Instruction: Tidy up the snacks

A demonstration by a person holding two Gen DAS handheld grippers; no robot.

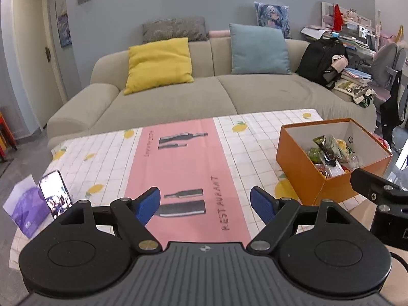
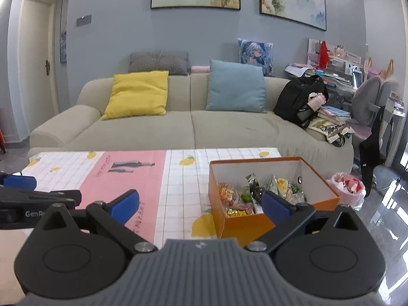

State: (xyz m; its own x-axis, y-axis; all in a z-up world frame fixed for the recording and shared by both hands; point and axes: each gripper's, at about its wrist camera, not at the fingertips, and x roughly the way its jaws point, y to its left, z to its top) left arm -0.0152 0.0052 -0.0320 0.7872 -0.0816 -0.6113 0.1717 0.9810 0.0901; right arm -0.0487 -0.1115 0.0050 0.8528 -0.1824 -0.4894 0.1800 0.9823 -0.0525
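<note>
From the left wrist camera, the left gripper (image 1: 205, 207) hangs over the low table with its blue-padded fingers (image 1: 149, 205) spread wide and nothing between them; below the gap lies the pink printed runner (image 1: 183, 163) that crosses the white lemon-patterned tablecloth (image 1: 102, 158). Off to the right of that view sits the orange cardboard box with a white inside (image 1: 301, 165), and the crinkly, bright-wrapped snack packets (image 1: 329, 153) are heaped in it, against the near corner. A smartphone with a lit screen (image 1: 54, 193) stands propped at the table's left edge beside a purple-and-white card (image 1: 25, 209), and I see no loose snack anywhere on the cloth. From the right wrist camera, the right gripper (image 2: 201, 204) is likewise spread and empty, its right-hand pad sitting in front of the box's near rim while the opening looks across the tablecloth (image 2: 178, 178) just left of the box (image 2: 216, 199). The packets (image 2: 244, 196) lie mixed together on the box floor; the beige sofa (image 2: 178, 117) fills the background. My reading is that the gathering step is done or nearly so, though the fisheye rim hides the nearest strip of table, so a stray packet there cannot be ruled out. If sorting inside the box comes next, the right gripper would need to shift right and dip over the rim onto a single packet.
</note>
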